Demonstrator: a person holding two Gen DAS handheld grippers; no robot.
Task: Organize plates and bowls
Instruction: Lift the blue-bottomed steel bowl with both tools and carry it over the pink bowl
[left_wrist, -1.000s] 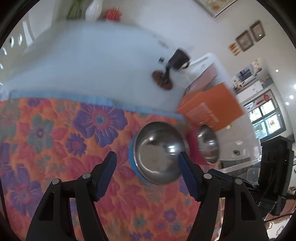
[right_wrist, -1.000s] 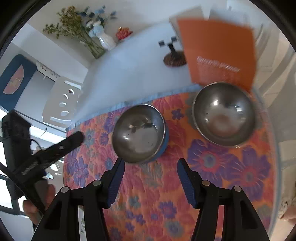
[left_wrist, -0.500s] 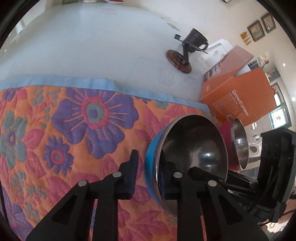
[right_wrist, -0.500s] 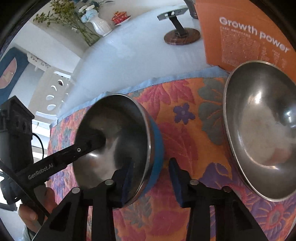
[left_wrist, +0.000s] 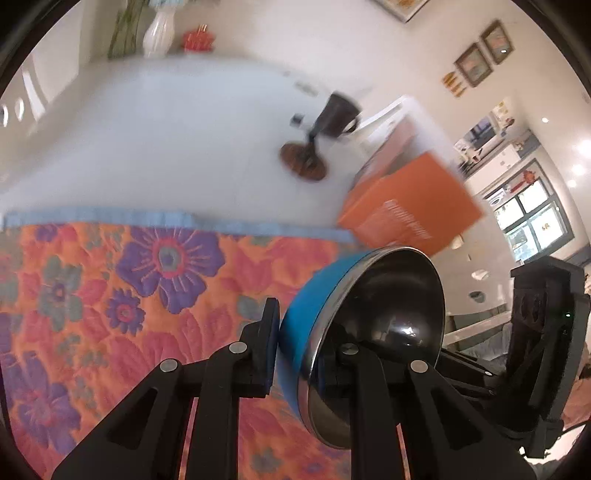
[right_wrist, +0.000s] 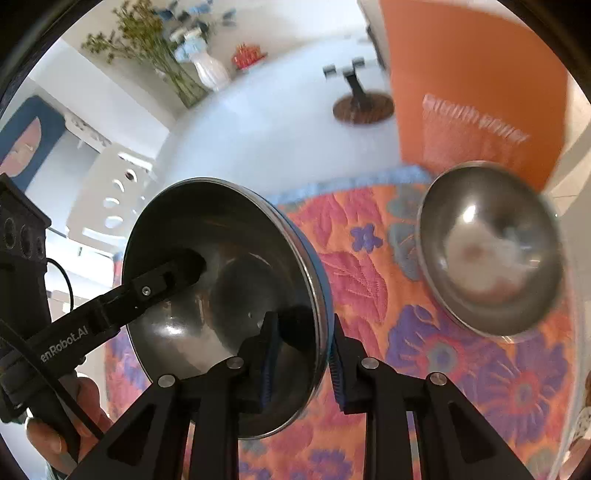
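Observation:
A steel bowl with a blue outside (left_wrist: 373, 321) (right_wrist: 221, 280) is held off the flowered cloth by both grippers. My left gripper (left_wrist: 306, 343) is shut on its near rim, one finger outside on the blue wall, one inside. My right gripper (right_wrist: 301, 354) is shut on the opposite rim, one finger inside, one outside. The left gripper's finger (right_wrist: 162, 277) shows inside the bowl in the right wrist view. A second steel bowl (right_wrist: 491, 247) sits on the cloth to the right.
An orange box (left_wrist: 410, 206) (right_wrist: 476, 92) stands at the cloth's far right edge. A dark stand on a round wooden base (left_wrist: 304, 162) (right_wrist: 362, 107) is on the white table behind. A white vase with flowers (right_wrist: 207, 74) stands at the far wall.
Both grippers closed on the blue bowl's rim and lifted it off the cloth, tilted. A second ago both were open above the bowls.

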